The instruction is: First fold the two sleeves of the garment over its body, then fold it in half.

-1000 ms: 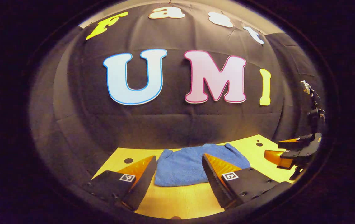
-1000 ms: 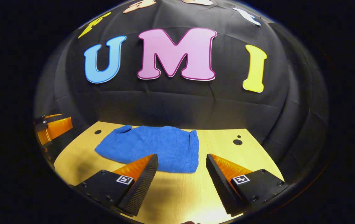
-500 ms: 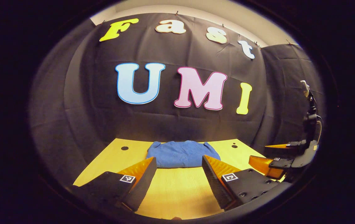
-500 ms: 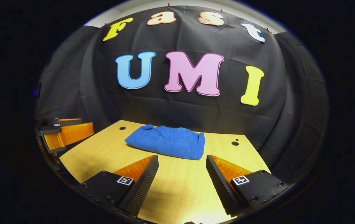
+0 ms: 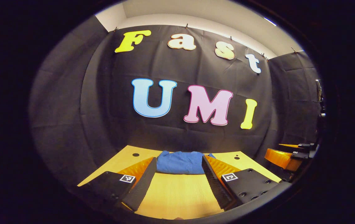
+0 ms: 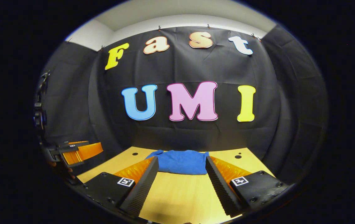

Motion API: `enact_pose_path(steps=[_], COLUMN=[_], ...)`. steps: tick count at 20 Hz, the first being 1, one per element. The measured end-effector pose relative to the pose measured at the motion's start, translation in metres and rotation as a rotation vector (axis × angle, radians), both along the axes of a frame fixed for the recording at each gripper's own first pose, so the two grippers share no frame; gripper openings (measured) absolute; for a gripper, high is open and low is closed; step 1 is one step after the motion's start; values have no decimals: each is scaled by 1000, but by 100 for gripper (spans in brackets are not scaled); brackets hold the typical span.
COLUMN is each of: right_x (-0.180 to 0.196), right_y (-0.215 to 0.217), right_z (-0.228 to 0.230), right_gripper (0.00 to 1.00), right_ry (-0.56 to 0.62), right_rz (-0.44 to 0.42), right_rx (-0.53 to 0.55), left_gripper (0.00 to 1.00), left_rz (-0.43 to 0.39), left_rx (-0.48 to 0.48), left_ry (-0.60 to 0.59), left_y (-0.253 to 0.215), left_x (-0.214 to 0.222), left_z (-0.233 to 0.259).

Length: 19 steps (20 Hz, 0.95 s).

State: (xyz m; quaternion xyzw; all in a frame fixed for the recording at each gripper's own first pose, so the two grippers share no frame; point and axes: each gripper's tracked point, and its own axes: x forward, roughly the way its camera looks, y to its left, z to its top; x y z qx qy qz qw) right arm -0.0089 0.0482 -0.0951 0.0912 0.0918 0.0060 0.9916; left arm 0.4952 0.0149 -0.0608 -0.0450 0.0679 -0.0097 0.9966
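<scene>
We carry two matching grippers: the left gripper [image 5: 179,179] and right gripper [image 6: 182,180] each have wedge-shaped fingers with ribbed inner faces, mounted on black blocks with round screws and small square black-and-white marker tags.

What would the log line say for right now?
garment: folded, on table | left gripper: open, holds nothing | right gripper: open, holds nothing

A folded blue garment [image 5: 180,162] lies on the wooden table [image 5: 177,196].
</scene>
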Motion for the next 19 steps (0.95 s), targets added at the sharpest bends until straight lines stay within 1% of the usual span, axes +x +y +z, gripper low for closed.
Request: enact_pose_path(steps=[2, 4, 6, 10, 14, 15, 16, 19], right_x=[2, 1, 0, 0, -1, -2, -2, -2], right_y=[3, 7, 14, 16, 14, 15, 15, 17], right_z=[8, 13, 18, 28, 29, 28, 27, 29], right_gripper=[96, 96, 96, 96, 96, 96, 96, 96], right_ry=[-10, -19, -32, -52, -54, -51, -52, -61], right_rz=[18, 40, 61, 62, 59, 60, 66, 76], right_rx=[-27, -61, -52, -51, -45, -48, -54, -64], left_gripper=[83, 83, 83, 83, 83, 86, 83, 83], left_rz=[3, -14, -19, -11, -8, -4, -4, -6], left_rx=[9, 27, 39, 16, 27, 32, 37, 39], left_ry=[-41, -69, -76, -84, -94, -99, -106, -108], left_y=[-3, -10, -13, -11, -6, -4, -2, -1], left_x=[-5, -8, -9, -13, -17, -19, -21, -25], left_z=[18, 28, 32, 35, 36, 37, 39, 39])
